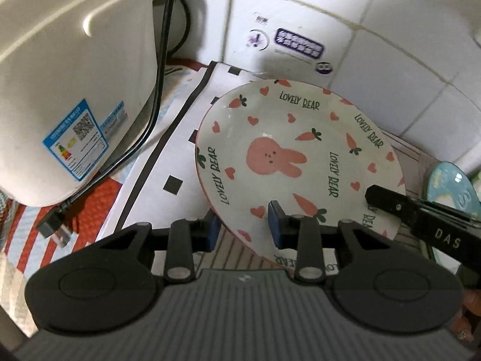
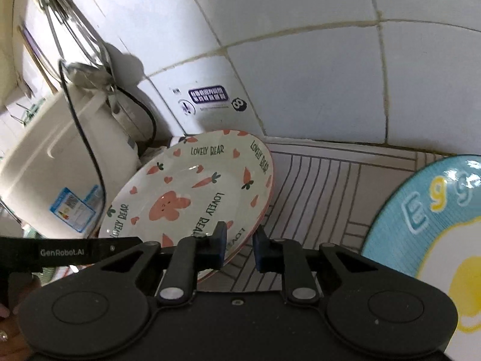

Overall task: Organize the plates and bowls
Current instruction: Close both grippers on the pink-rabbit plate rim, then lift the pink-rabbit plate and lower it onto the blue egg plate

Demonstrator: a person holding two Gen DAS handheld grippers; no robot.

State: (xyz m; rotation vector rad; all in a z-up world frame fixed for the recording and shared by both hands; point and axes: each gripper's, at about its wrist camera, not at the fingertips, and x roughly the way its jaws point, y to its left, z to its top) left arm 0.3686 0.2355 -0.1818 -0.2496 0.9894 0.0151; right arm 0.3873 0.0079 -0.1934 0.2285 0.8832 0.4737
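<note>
A white plate (image 1: pixel 270 156) printed with a pink bunny, carrots, hearts and "LOVELY BEAR" is gripped at its near rim from two sides. My left gripper (image 1: pixel 243 228) is shut on the rim, one blue pad under the edge and the other on the plate's face. My right gripper (image 2: pixel 240 248) pinches the same plate (image 2: pixel 180 198) at its lower right edge and shows in the left wrist view as a black finger (image 1: pixel 421 216). In the right wrist view the plate sits tilted, its far edge higher. The left gripper's finger (image 2: pixel 69 252) enters from the left.
A white rice cooker (image 1: pixel 69 90) stands close on the left, with a black cord (image 1: pixel 156 105) and loose plug (image 1: pixel 54 228). A blue plate with an egg design (image 2: pixel 427 225) lies to the right. The tiled wall (image 2: pixel 300 75) is right behind. Patterned mats (image 2: pixel 324 186) cover the counter.
</note>
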